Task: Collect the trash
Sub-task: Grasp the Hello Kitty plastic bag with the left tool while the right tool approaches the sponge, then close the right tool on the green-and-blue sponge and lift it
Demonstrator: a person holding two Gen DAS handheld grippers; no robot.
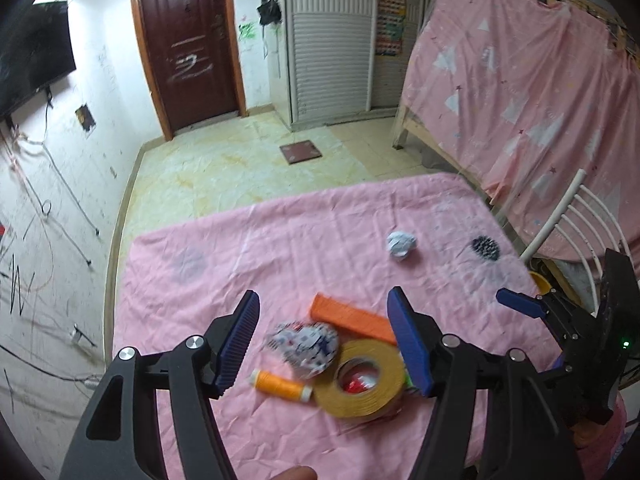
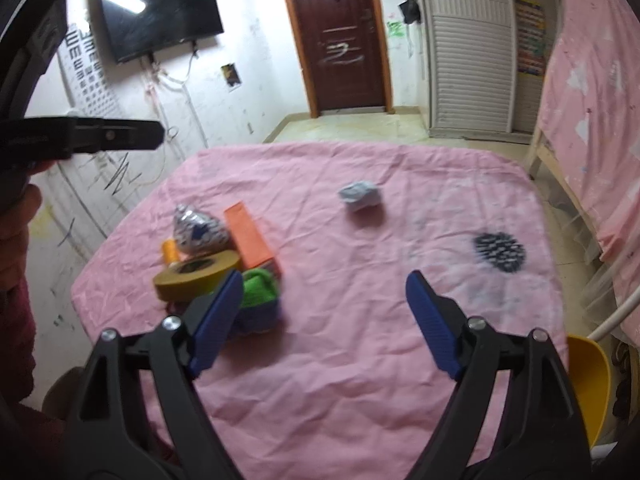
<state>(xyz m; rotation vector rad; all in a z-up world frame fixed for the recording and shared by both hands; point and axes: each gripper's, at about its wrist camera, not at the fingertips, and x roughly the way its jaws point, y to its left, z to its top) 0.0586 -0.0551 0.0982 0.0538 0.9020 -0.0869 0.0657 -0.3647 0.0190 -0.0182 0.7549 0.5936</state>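
The pink-covered table [image 2: 360, 360] carries a crowded cluster at its near left. Risk: the patterned paper wad [image 1: 306, 346] touches the tape roll [image 1: 362, 380], orange box [image 1: 352, 318] and thread spool [image 1: 280, 386], so a closing grasp may catch these non-trash items or push the wad away. The left gripper [image 1: 324, 340], wide open and empty, brackets this wad. The right gripper [image 2: 324, 320], also wide open and empty, sits near; the second crumpled wad [image 2: 360, 196] lies farther off, well apart, slightly right.

Left claw [image 1: 324, 338] and right claw [image 2: 324, 320] both hover with jaws spread wide, gripping nothing.
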